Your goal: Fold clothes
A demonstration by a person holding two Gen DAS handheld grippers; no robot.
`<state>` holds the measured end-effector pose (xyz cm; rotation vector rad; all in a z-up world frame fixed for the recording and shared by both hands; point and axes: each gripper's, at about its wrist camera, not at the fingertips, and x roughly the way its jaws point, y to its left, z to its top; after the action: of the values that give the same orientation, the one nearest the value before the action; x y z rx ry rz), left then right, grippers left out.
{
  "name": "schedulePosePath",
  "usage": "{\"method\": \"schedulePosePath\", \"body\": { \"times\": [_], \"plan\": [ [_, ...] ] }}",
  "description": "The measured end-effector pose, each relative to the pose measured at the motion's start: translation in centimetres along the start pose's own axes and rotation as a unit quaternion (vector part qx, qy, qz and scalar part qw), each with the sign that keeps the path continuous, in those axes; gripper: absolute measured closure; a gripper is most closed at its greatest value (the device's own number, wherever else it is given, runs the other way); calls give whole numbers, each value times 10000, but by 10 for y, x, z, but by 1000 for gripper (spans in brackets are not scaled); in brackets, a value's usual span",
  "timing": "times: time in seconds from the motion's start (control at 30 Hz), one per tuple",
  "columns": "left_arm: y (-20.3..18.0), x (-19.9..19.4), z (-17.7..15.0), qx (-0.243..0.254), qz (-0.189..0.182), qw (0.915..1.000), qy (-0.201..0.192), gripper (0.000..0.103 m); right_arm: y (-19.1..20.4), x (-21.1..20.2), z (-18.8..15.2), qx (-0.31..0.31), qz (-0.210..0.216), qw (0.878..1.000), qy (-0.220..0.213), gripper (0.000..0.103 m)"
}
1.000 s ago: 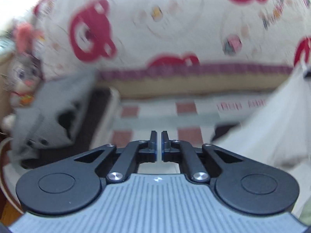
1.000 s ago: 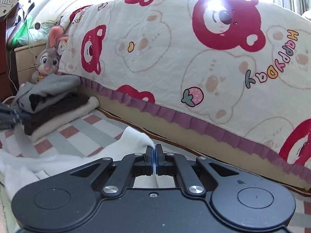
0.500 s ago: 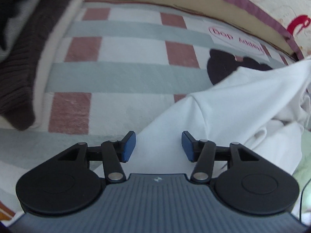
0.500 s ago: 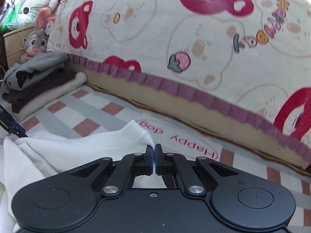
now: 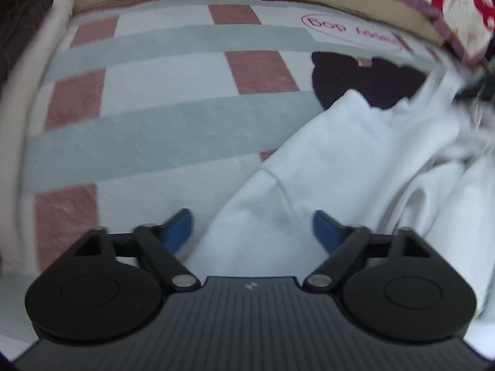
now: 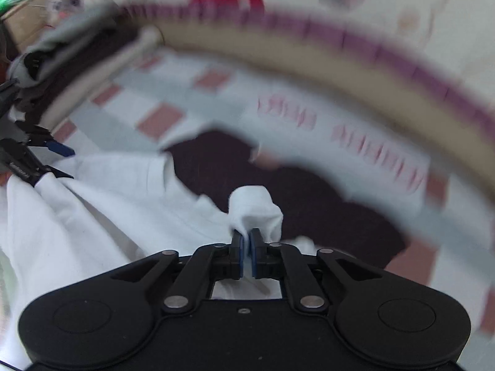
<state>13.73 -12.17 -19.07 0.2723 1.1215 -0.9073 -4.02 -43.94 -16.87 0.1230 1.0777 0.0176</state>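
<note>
A stack of folded clothes (image 6: 77, 71) is seen at the far left edge of the checked mat (image 5: 173, 117), with grey on top, dark brown under it and cream at the bottom. Much bare mat is left free between that stack and the white garment (image 5: 340, 160). The mat is marked with pink squares and pale green-grey stripes.

The left gripper (image 5: 252, 228) is held with its jaws wide apart, and nothing is gripped. Its blue pads (image 5: 178, 227) are seen on either side of one edge of the white garment, and that edge lies between them. The garment is spread over the right part of the mat and is bunched in folds toward the right edge.

A dark shape (image 6: 278, 185) printed on the mat is partly covered by the garment. Pink writing (image 5: 349, 29) is printed just past it.

The right gripper (image 6: 246, 241) is clamped tight on a small bunch of the white garment, which sticks up past the fingertips. The far edge of the mat is closed off by a cover (image 6: 309, 6) with a purple frill and red bear prints. The right view is blurred.
</note>
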Motion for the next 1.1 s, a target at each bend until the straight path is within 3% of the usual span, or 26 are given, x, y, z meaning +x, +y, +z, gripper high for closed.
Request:
{"method": "schedulePosePath", "body": {
  "times": [0.07, 0.1, 0.13, 0.17, 0.2, 0.23, 0.33, 0.47, 0.5, 0.53, 0.57, 0.67, 0.73, 0.9, 1.03, 1.1],
  "plan": [
    [-5, 3, 1, 73, 15, 10000, 27, 9, -8, 14, 2, 236, 34, 9996, 144, 90],
    [-11, 3, 1, 331, 168, 9993, 59, 13, -12, 16, 3, 357, 47, 9992, 159, 78],
    [-18, 3, 1, 589, 320, 9977, 86, 42, -16, 19, 4, 482, 59, 9987, 175, 58],
    [-25, 2, 1, 836, 470, 9954, 46, 78, -20, 21, 5, 606, 71, 9980, 190, 52],
    [-32, 1, 1, 1060, 607, 9925, 8, 91, -24, 22, 5, 715, 42, 9973, 152, 48],
    [-31, 1, 1, 995, 582, 9933, -3, 97, -27, 23, 5, 763, 16, 9970, 138, 46],
    [-29, 0, 3, 797, 505, 9955, -37, 97, -31, 31, 5, 767, -80, 9967, 264, 36],
    [-25, -2, 5, 533, 402, 9977, -82, 94, -41, 59, 10, 1009, 117, 9921, 738, 35],
    [-25, -2, 5, 467, 376, 9982, -94, 92, -42, 63, 10, 1114, 181, 9908, 750, 42],
    [-24, -2, 6, 401, 350, 9985, -105, 88, -37, 63, 10, 992, 119, 9923, 736, 66],
    [-23, -3, 6, 335, 325, 9988, -116, 87, -32, 62, 9, 853, 48, 9937, 720, 75],
    [-21, -4, 7, 148, 258, 9994, -164, 96, -8, 45, 6, 399, -260, 9988, 129, 83],
    [-31, -21, 3, 344, 529, 9962, -602, 97, 2, 32, 8, 218, -497, 9981, -289, 85],
    [-50, -78, 10, 617, 1394, 9705, -1869, 97, 17, -19, 17, 244, -827, 9847, -1516, 90],
    [-61, -121, 16, 706, 1566, 9472, -2709, 97, 23, -60, 26, 414, -852, 9675, -2346, 91],
    [-70, -129, 19, 880, 1752, 9376, -2872, 97, 23, -74, 35, 402, -884, 9605, -2607, 92]
  ]
}}
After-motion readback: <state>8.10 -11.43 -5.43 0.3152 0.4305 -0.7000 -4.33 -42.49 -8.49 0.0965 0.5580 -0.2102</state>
